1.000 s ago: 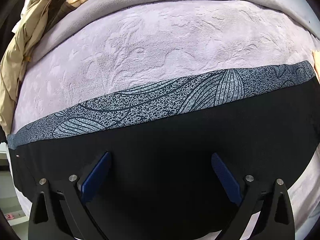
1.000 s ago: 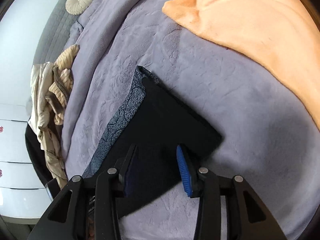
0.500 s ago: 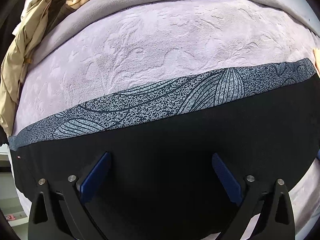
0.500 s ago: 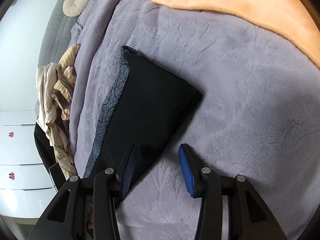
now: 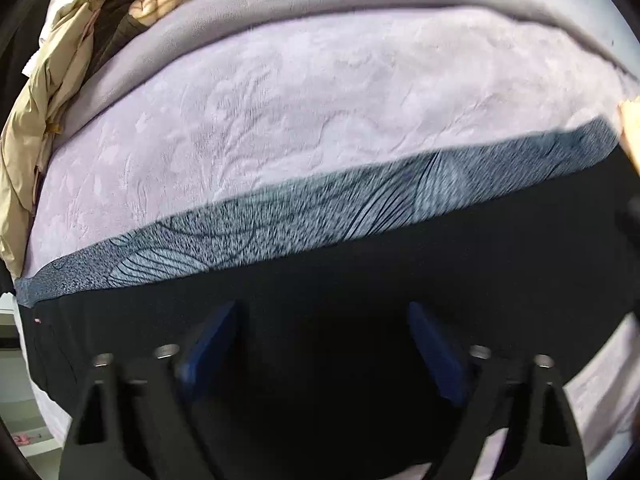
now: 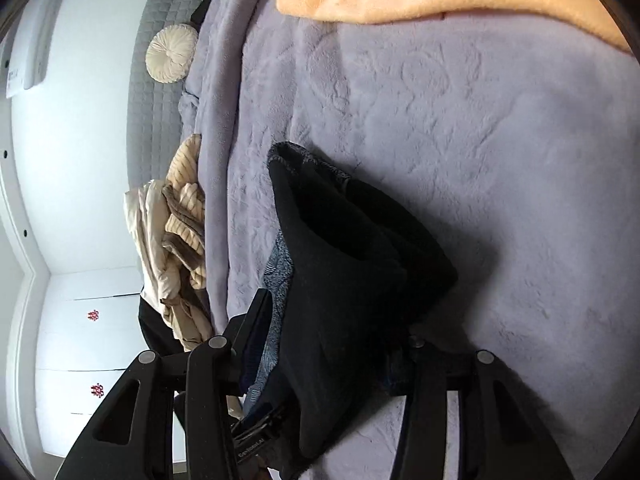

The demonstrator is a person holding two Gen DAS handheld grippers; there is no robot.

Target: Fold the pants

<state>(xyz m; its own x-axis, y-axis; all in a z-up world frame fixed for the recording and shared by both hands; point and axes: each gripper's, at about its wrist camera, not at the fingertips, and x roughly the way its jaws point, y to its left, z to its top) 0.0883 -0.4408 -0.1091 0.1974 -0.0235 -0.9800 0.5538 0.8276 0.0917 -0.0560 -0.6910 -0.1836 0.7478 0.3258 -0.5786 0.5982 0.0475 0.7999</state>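
Half a second ago lay flat on the lavender embossed plush blanket (image 6: 480, 160); now heaved into a hump and blurred in the left view, so likely mid-fold: black folded pants with a grey leaf-print band (image 6: 340, 260). Long axis from 6 toward 12 o'clock in the right view, rumpled tip pointing to 11; band from 8 to 2 o'clock in the left view. Right gripper (image 6: 332, 328) straddles the raised cloth, far pad hidden, so cannot tell whether clamped. Left gripper (image 5: 320, 344) hovers over the black fabric, pads wide apart.
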